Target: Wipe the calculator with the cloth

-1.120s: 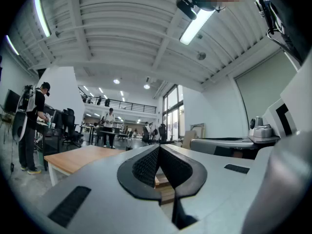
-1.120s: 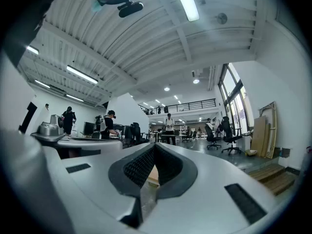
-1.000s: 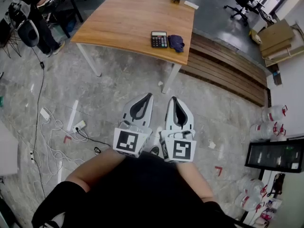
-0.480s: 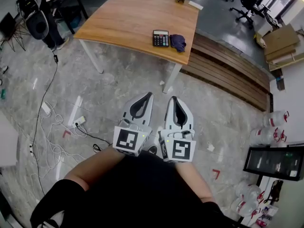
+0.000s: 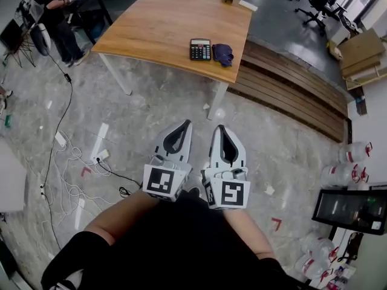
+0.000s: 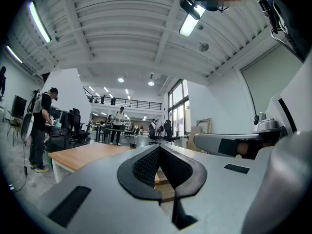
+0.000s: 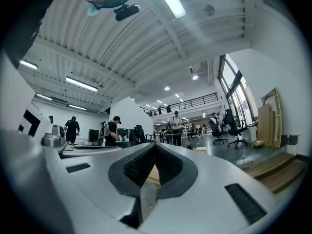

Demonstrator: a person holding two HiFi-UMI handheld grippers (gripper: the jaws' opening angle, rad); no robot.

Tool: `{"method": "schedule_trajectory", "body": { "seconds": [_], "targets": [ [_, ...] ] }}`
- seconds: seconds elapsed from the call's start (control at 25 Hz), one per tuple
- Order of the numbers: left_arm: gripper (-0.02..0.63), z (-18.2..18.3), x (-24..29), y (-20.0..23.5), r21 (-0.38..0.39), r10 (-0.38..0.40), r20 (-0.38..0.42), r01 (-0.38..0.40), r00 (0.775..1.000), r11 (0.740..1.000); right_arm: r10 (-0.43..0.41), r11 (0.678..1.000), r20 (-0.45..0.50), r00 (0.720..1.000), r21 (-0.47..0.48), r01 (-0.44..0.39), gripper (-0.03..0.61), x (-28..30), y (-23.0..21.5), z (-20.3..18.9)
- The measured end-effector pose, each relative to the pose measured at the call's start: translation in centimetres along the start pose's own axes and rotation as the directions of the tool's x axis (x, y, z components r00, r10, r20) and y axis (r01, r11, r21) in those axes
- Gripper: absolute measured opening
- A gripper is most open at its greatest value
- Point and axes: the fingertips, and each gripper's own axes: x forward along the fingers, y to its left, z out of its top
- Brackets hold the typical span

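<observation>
The left gripper (image 5: 185, 124) and right gripper (image 5: 221, 127) sit side by side at the person's waist, pointing toward 12 o'clock, each with its jaws pressed together on nothing, just as a second ago. Only the view has drifted slightly. The wooden table (image 5: 163, 23) is still well apart across the floor. At its near right corner lies the calculator (image 5: 200, 49), with the dark blue cloth (image 5: 222, 54) just beside it at 3 o'clock. Both look untouched, so wiping has likely not begun.
</observation>
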Motion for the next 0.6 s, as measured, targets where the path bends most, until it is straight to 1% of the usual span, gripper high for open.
{"method": "schedule_trajectory", "body": {
  "seconds": [0.16, 0.32, 0.44, 0.6],
  "targets": [
    [0.006, -1.3, 4.0, 0.9, -0.022, -0.010, -0.011, 0.010, 1.000, 1.000, -0.022, 1.000, -0.036, 0.999, 0.010, 0.022, 0.015, 3.2, -2.4, -1.3],
    [0.006, -2.8, 9.0, 3.3, -0.053, -0.013, -0.028, 0.012, 1.000, 0.999, -0.025, 1.000, -0.059, 0.998, -0.012, 0.024, 0.015, 7.8, -4.4, -3.2],
    [0.006, -4.1, 13.3, 6.0, -0.083, -0.040, -0.042, 0.037, 0.998, 0.996, -0.032, 0.999, -0.093, 0.995, -0.009, 0.031, 0.015, 12.6, -5.4, -4.9],
    [0.006, -3.7, 19.3, 10.0, -0.095, -0.078, -0.030, 0.075, 0.996, 0.993, -0.058, 0.998, -0.089, 0.994, 0.013, 0.059, 0.015, 19.9, -6.9, -5.2]
  ]
}}
